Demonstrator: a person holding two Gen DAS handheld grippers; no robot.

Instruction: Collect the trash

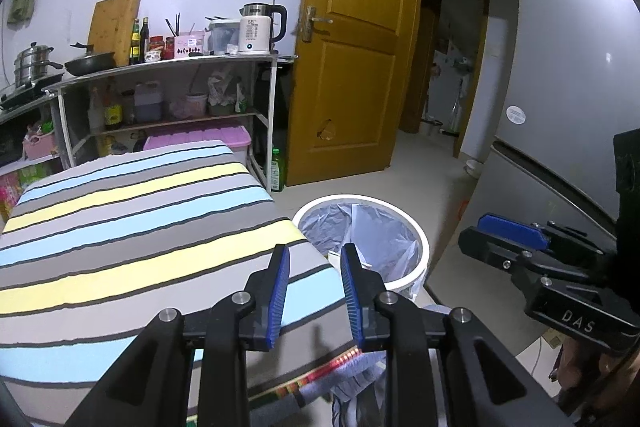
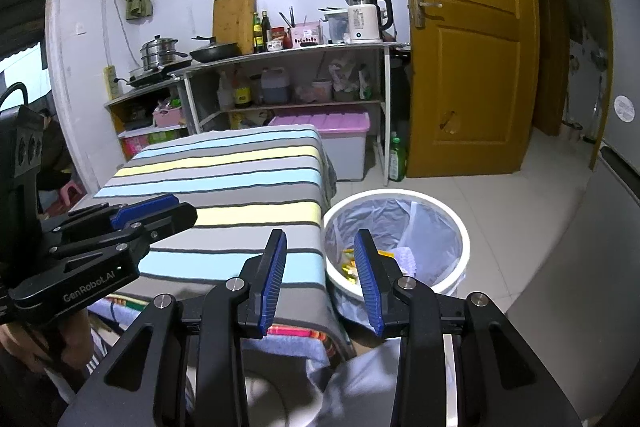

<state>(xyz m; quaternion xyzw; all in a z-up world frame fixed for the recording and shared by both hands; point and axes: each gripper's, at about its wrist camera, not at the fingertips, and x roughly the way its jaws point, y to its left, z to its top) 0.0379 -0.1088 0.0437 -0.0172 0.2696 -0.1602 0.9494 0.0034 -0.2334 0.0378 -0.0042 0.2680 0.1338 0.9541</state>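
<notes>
A white round trash bin [image 1: 416, 251] lined with a clear bag stands on the floor beside the striped table; it also shows in the right wrist view [image 2: 460, 227]. Yellow wrappers and crumpled paper [image 2: 350, 263] lie inside it. My left gripper [image 1: 314, 259] is open and empty over the table's near right corner, beside the bin. My right gripper [image 2: 320, 247] is open and empty, just above the gap between table and bin. Each gripper shows in the other's view, the right one [image 1: 504, 231] and the left one [image 2: 156, 211].
A table with a striped cloth [image 1: 132, 227] fills the left. Behind it stand a metal shelf [image 1: 168, 67] with kettle, pan and bottles, a pink-lidded box [image 2: 336, 123], and a green bottle [image 2: 396, 159]. A wooden door [image 1: 352, 59] is open. A grey fridge [image 1: 568, 107] is on the right.
</notes>
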